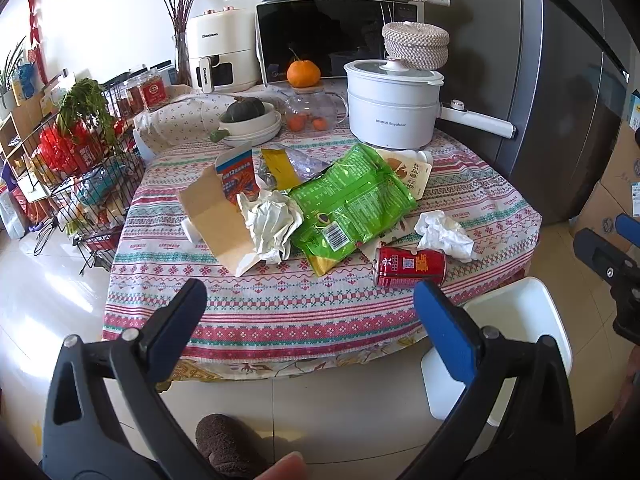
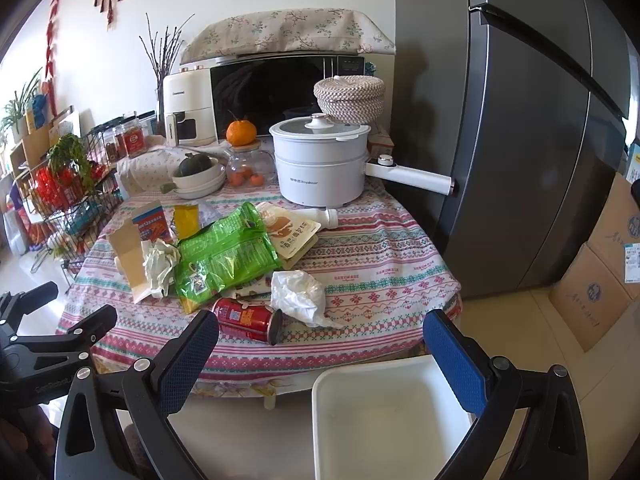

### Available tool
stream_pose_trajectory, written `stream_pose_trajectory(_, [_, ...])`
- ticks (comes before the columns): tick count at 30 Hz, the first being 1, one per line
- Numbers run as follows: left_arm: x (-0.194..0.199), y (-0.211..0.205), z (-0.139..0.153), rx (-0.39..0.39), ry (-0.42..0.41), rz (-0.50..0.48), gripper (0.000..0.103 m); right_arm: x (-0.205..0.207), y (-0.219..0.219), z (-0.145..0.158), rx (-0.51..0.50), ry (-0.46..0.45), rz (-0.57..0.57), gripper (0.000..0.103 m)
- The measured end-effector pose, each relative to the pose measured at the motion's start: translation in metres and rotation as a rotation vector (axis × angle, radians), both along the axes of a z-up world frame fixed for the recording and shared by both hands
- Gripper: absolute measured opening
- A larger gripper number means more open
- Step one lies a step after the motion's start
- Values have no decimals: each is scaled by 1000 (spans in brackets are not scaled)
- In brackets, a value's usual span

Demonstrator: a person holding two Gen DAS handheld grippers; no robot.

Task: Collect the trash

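Note:
Trash lies on the table's patterned cloth [image 1: 280,312]: a red can [image 1: 410,267] on its side near the front edge, a green snack bag [image 1: 352,200], two crumpled tissues [image 1: 444,234] [image 1: 272,224], and an opened cardboard box [image 1: 218,216]. A white bin [image 2: 392,416] stands on the floor below the table's front right. My left gripper [image 1: 310,300] is open and empty, short of the table edge. My right gripper [image 2: 320,336] is open and empty, above the bin, with the can [image 2: 244,318] and a tissue [image 2: 298,292] just beyond it.
A white electric pot [image 1: 390,108], a glass jar with oranges [image 1: 308,114], stacked bowls holding a squash [image 1: 250,120], a microwave and an air fryer stand at the table's back. A wire rack [image 1: 80,168] stands on the left, a grey fridge [image 2: 520,140] and cardboard boxes [image 2: 600,280] on the right.

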State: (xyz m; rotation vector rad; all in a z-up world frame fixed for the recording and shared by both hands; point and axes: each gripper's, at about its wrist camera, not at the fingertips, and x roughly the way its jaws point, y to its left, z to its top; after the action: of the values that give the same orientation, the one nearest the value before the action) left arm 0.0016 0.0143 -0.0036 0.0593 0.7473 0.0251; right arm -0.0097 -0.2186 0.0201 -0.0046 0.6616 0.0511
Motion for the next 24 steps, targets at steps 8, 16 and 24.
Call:
stream_pose_trajectory(8, [0, 0, 0, 0, 0, 0, 103, 0, 1, -2, -4, 2, 1, 103])
stream_pose_trajectory(16, [0, 0, 0, 1, 0, 0, 103, 0, 2, -6, -10, 3, 1, 103])
stream_pose_trajectory(24, [-1, 0, 0, 0, 2, -1, 103, 0, 4, -8, -16, 7, -1, 103])
